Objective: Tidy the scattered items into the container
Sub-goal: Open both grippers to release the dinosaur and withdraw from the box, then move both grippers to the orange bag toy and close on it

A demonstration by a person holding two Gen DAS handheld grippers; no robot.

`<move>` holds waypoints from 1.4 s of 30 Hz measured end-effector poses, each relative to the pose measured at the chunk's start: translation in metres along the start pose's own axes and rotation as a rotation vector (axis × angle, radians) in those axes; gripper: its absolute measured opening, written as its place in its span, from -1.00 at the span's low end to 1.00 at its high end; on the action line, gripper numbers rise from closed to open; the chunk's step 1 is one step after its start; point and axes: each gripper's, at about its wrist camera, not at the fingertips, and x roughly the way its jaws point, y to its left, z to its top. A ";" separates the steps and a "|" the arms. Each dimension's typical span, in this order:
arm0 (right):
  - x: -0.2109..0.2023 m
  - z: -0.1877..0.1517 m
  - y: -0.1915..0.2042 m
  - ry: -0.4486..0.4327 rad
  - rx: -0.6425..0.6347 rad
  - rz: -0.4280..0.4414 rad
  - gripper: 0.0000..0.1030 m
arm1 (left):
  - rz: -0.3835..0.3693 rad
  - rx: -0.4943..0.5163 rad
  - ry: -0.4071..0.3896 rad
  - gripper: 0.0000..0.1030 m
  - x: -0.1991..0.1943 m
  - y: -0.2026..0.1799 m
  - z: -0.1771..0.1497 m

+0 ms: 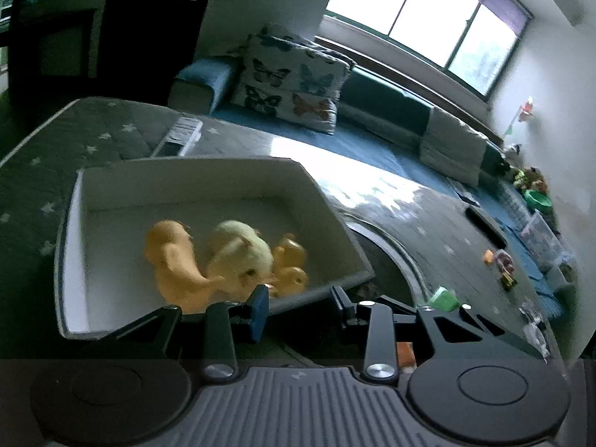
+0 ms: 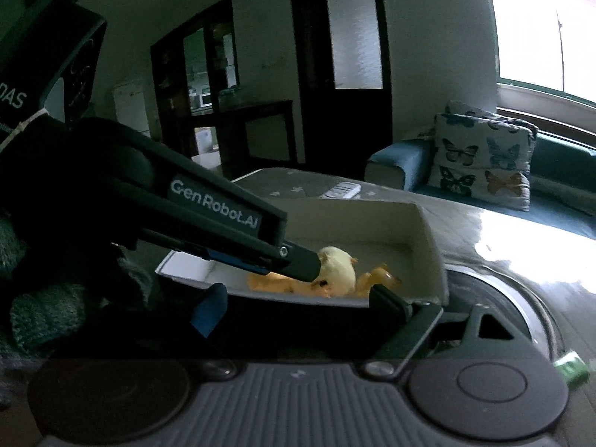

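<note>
A white box (image 1: 327, 201) sits on the grey star-patterned mat and holds a pale round toy (image 1: 242, 246) and orange rubber toys (image 1: 175, 257). My left gripper (image 1: 301, 305) is open and empty, hovering at the box's near rim. In the right wrist view the same box (image 2: 428, 234) shows the pale toy (image 2: 337, 266) and orange toys (image 2: 376, 279). The left gripper's body (image 2: 208, 205) reaches over the box from the left. My right gripper (image 2: 298, 307) is open and empty, just in front of the box's near wall.
A green item (image 1: 443, 298) lies right of the left gripper, also seen in the right wrist view (image 2: 571, 370). Small toys (image 1: 503, 264) lie scattered further right on the mat. A remote (image 1: 178, 138) lies behind the box. A sofa with butterfly cushions (image 1: 294, 82) stands beyond.
</note>
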 end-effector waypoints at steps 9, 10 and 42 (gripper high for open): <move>-0.028 -0.027 -0.017 0.020 0.049 -0.062 0.70 | -0.043 0.033 0.052 -0.27 0.011 -0.024 -0.023; -0.030 -0.030 -0.020 0.023 0.055 -0.071 0.70 | -0.045 0.035 0.058 -0.27 0.012 -0.027 -0.025; -0.005 -0.075 -0.088 0.139 0.169 -0.231 0.36 | -0.188 0.006 0.243 -0.27 0.104 -0.063 -0.035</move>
